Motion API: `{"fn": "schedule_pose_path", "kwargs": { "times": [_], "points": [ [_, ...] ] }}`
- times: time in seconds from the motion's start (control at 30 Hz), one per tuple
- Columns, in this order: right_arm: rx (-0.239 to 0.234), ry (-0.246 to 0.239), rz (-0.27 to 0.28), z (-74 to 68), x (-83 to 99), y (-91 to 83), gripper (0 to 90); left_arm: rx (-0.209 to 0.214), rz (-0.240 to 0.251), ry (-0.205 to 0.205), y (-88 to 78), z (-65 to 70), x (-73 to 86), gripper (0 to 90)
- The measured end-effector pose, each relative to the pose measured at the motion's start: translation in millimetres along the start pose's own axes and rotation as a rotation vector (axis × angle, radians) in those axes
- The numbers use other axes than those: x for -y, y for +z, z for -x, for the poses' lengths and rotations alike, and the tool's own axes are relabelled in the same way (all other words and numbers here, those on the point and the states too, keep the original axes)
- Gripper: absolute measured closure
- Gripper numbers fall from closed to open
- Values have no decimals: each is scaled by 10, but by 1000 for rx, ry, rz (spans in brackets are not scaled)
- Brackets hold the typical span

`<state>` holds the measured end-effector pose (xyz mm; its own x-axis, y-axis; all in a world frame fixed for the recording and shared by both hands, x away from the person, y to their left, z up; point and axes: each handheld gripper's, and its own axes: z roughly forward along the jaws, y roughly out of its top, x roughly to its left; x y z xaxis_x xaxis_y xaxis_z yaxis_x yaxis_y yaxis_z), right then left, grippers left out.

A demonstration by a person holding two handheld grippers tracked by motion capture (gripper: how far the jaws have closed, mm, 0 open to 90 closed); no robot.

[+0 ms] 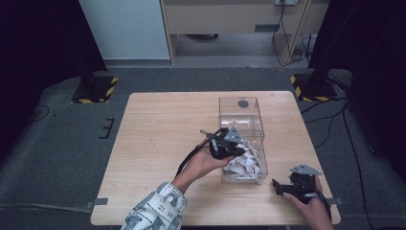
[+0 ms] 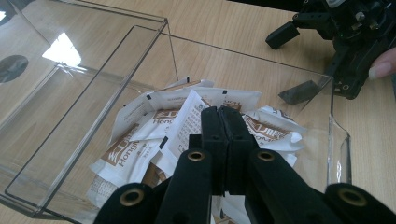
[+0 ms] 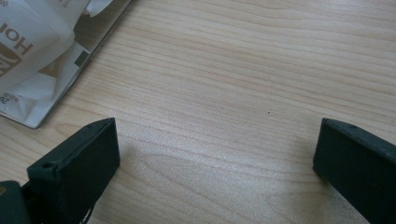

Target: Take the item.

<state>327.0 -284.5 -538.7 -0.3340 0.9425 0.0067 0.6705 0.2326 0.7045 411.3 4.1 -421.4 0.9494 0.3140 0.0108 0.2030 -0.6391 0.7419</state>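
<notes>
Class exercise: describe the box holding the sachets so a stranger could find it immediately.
Start at the wooden table and look right of centre. The clear plastic box stands there, white sachets heaped in its near end; it alone is see-through.

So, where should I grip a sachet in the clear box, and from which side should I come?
Take a raised free edge of a top sachet, coming from above through the open top of the box. Its clear walls block the sides, and the sachets lie loosely piled with edges sticking up.

The high view looked down on the whole table (image 1: 158,143). Both gripper views sat close, sharing the clear box (image 2: 261,60) of packets (image 3: 28,51).
</notes>
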Motion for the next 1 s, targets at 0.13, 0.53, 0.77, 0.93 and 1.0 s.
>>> {"fn": "schedule_pose_path", "kwargs": {
  "times": [0.13, 0.53, 0.77, 0.93, 1.0],
  "points": [
    [-1, 1, -1, -1, 0, 0, 8, 2, 3, 0, -6, -11, -14, 890],
    [0, 0, 0, 0, 0, 0, 8, 30, 49, 10, -34, -12, -56, 890],
    [0, 0, 0, 0, 0, 0, 8, 35, 61, 8, -60, -6, -60, 890],
    [-1, 1, 0, 0, 0, 0, 8, 45, 71, 2, -76, -7, -62, 890],
    [-1, 1, -1, -1, 0, 0, 8, 44, 75, 1, -83, -9, -66, 890]
  ]
}}
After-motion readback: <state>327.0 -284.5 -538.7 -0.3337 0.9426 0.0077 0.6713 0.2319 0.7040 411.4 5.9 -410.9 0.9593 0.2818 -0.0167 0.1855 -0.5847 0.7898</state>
